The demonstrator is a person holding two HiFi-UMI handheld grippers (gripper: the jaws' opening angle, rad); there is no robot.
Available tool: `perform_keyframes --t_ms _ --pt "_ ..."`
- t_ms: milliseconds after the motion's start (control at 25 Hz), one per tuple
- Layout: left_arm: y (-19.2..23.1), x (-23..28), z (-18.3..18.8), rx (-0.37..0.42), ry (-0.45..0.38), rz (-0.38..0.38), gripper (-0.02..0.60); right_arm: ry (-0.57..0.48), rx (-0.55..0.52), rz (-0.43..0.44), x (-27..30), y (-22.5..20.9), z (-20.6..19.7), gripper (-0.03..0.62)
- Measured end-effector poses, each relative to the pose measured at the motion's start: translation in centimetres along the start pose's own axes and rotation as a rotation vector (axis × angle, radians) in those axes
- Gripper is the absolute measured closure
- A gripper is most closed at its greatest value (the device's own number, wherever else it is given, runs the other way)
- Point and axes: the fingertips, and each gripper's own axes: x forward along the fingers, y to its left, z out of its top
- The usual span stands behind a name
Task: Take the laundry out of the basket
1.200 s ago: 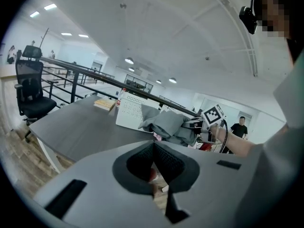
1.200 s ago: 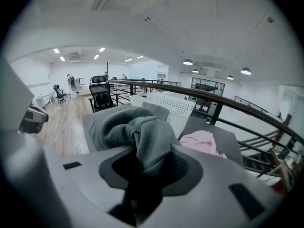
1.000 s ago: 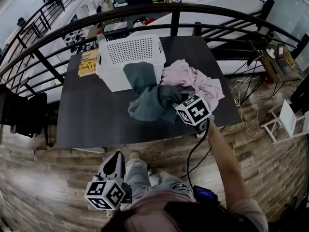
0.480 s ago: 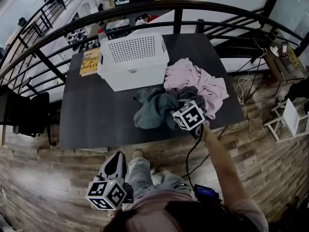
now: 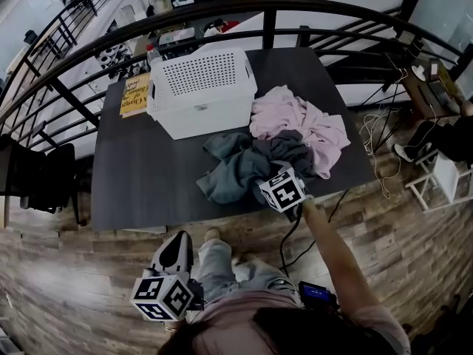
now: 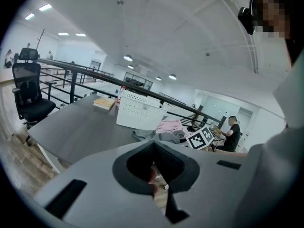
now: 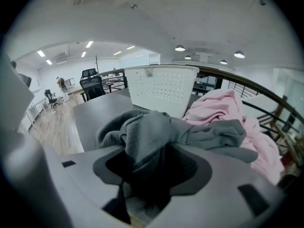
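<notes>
The basket (image 5: 199,87) is a white plastic box with rounded corners and rows of small holes in its side. It stands on the dark, matte worktop (image 5: 133,176), upper centre in the head view, and no cloth hangs from it. The laundry lies outside it on the worktop. A soft, crumpled grey garment (image 5: 236,165) sits at the centre of the frame. A paler, wrinkled pink garment (image 5: 299,124) touches it on the right.

A second ago the grey garment trailed over the basket's front; now it lies wholly on the worktop. The right gripper (image 7: 149,175) has sunk towards the near edge. Its jaws have just been opening and stand apart, with a fold of the grey cloth lying loose between them. Its cube (image 5: 282,191) carries black-and-white square markers.

The left gripper (image 6: 154,175) hangs low at the lower left of the head view, away from the worktop, jaws closed on nothing.

A flat yellow book (image 5: 135,95) lies left of the basket; its cover print is too small to read. A black metal railing (image 5: 222,13) curves behind.
</notes>
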Motion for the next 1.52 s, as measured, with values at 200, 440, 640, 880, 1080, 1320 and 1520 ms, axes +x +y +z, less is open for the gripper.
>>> perform_keyframes --t_ms 200,440,640,880,1080,1320,1520 --pt "-0.6 0.1 -0.2 0.016 0.015 -0.019 0.584 0.013 -0.006 0.008 -0.6 0.7 -0.2 0.319" --pt "-1.4 0.2 -0.5 0.035 0.023 -0.048 0.584 0.000 0.002 0.013 -1.9 1.6 -0.5 0.310" --pt "-2.4 0.2 -0.9 0.046 0.023 -0.076 0.584 -0.051 0.049 0.002 -3.7 1.8 -0.5 0.310" --pt "-3.5 0.1 -1.2 0.057 0.022 -0.112 0.584 -0.115 0.120 -0.005 -6.1 1.5 0.1 0.310" --pt "-4.4 -0.3 -1.5 0.069 0.020 -0.142 0.584 -0.162 0.152 -0.031 -8.3 1.5 0.3 0.344" --pt "-5.1 -0.8 -2.4 0.085 0.030 -0.166 0.584 -0.225 0.181 -0.056 -10.9 2.1 0.0 0.395" --pt "-5.7 -1.3 -2.8 0.090 0.032 -0.184 0.584 -0.288 0.226 -0.057 -13.4 3.0 0.3 0.437"
